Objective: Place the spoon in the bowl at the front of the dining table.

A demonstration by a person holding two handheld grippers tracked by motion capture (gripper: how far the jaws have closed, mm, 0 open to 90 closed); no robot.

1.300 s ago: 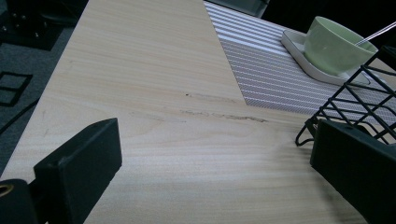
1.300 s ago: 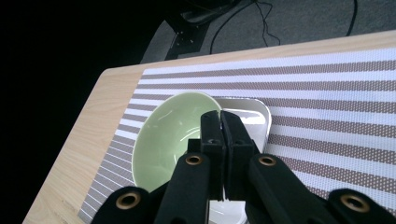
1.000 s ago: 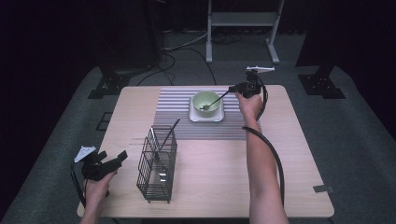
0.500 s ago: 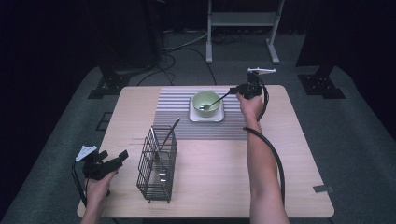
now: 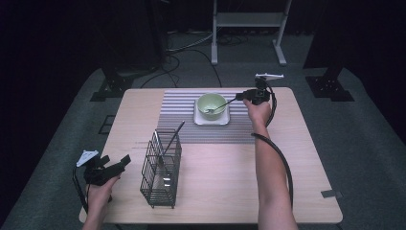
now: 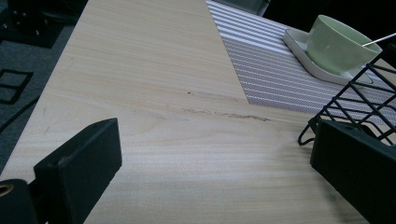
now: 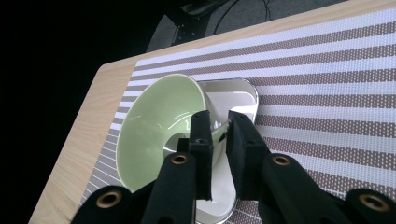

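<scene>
High view: right tongs at the far side of the counter, just right of the green bowl. A thin spoon runs from the tong tips down into the bowl, its far end on the bowl's floor. Bowl sits on a white square dish, dish on a striped mat.

Right gripper view: right tongs point over the bowl's rim, dish under and behind it. The jaws have just been opening; a narrow gap stands between the pads. A sliver of bright metal shows in that gap, but whether the pads press on it I cannot tell. The spoon's length, plain from above, is hidden here behind the jaws.

High view, near left corner: left tongs held low over the counter edge, just left of a black wire rack. A dark rod leans out of the rack's top.

Left gripper view: left tongs spread wide, bare counter between the jaws, nothing gripped. Rack corner beside the right jaw. Farther off, bowl on dish, with the spoon handle rising past the rim. Mat edge runs diagonally.
</scene>
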